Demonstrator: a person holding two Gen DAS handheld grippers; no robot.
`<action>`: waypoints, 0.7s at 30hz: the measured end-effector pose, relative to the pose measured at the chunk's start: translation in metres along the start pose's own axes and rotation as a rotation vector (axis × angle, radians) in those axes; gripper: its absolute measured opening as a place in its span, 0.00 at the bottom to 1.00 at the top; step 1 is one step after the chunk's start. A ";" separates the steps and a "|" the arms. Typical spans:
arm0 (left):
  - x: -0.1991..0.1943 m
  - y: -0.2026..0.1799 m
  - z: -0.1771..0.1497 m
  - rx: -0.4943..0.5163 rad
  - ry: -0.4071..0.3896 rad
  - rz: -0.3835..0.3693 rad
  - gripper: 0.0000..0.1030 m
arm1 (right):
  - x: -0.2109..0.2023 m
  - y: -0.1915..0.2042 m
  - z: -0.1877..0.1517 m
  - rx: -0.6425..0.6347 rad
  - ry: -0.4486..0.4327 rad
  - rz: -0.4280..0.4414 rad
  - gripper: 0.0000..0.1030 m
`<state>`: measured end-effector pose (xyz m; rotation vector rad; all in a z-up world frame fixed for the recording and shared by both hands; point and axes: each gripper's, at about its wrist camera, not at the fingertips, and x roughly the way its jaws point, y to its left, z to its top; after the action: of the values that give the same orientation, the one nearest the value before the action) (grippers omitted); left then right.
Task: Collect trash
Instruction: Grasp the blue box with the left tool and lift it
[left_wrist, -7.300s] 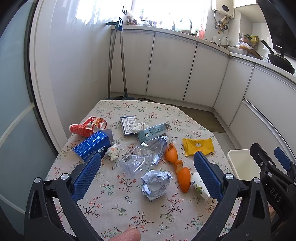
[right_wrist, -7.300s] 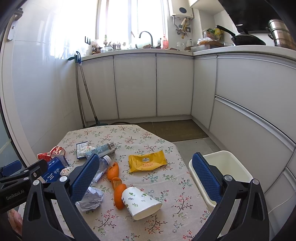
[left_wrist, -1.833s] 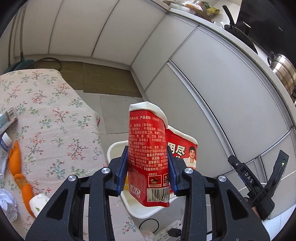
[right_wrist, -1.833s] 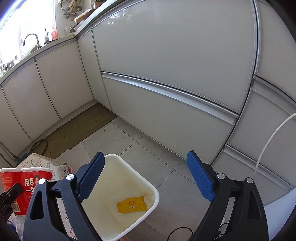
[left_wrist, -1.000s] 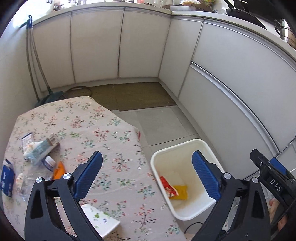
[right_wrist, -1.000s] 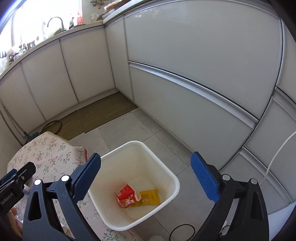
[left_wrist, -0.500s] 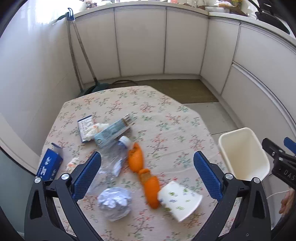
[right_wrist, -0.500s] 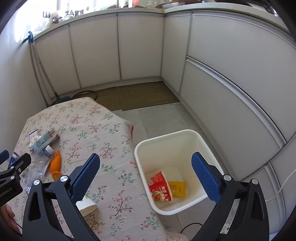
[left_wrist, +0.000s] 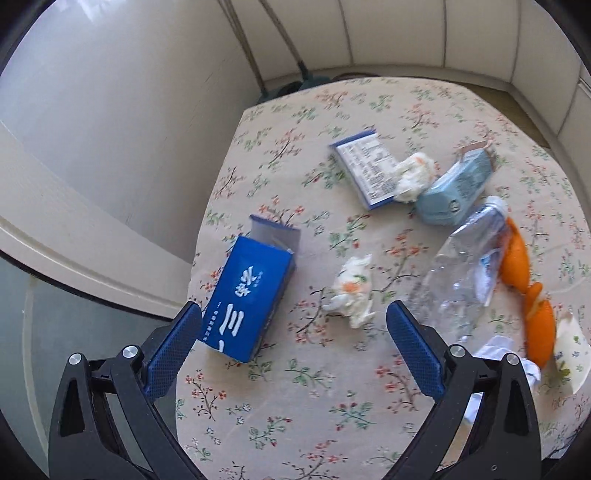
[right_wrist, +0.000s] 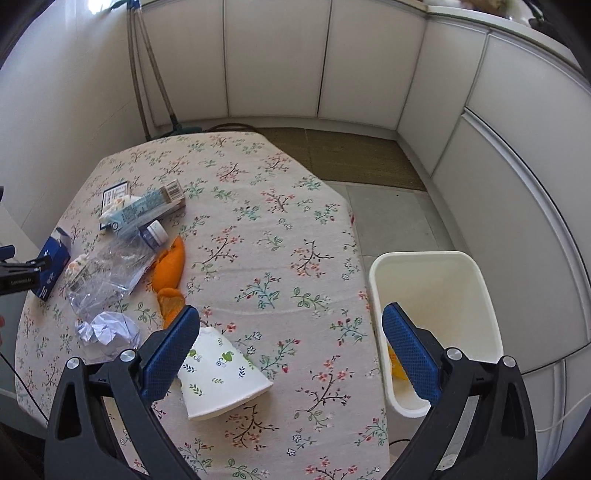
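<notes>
My left gripper (left_wrist: 291, 350) is open and empty above the table's left side. A blue carton (left_wrist: 247, 299) lies just ahead of its left finger and a crumpled tissue (left_wrist: 352, 291) lies between the fingers' line. Beyond are a crushed clear bottle (left_wrist: 465, 273), orange peel (left_wrist: 524, 280), a light-blue box (left_wrist: 454, 190) and a flat printed packet (left_wrist: 367, 166). My right gripper (right_wrist: 290, 352) is open and empty over a tipped paper cup (right_wrist: 219, 376). The white bin (right_wrist: 436, 317) stands on the floor to the right, with a yellow wrapper (right_wrist: 397, 363) inside.
A floral cloth covers the table (right_wrist: 266, 236). Crumpled foil (right_wrist: 107, 330) lies left of the cup. White cabinets (right_wrist: 362, 62) ring the room, a mop (right_wrist: 155, 81) leans in the corner, and a brown mat (right_wrist: 354, 155) lies on the floor behind the table.
My left gripper dropped the red package into the bin, then swung back left and low over the blue carton and tissue. My right gripper turned from the bin toward the table and the paper cup.
</notes>
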<state>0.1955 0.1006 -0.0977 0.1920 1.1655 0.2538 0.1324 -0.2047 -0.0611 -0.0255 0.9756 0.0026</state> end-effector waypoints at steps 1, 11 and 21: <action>0.007 0.005 0.001 -0.003 0.019 0.004 0.93 | 0.003 0.005 -0.001 -0.019 0.009 0.003 0.93; 0.066 0.021 0.005 0.012 0.147 0.019 0.87 | 0.031 0.021 -0.007 -0.082 0.126 0.077 0.93; 0.062 0.027 0.000 -0.001 0.097 0.016 0.39 | 0.062 0.029 -0.014 -0.108 0.263 0.152 0.93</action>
<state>0.2155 0.1446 -0.1447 0.1897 1.2599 0.2803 0.1552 -0.1765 -0.1206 -0.0518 1.2376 0.1961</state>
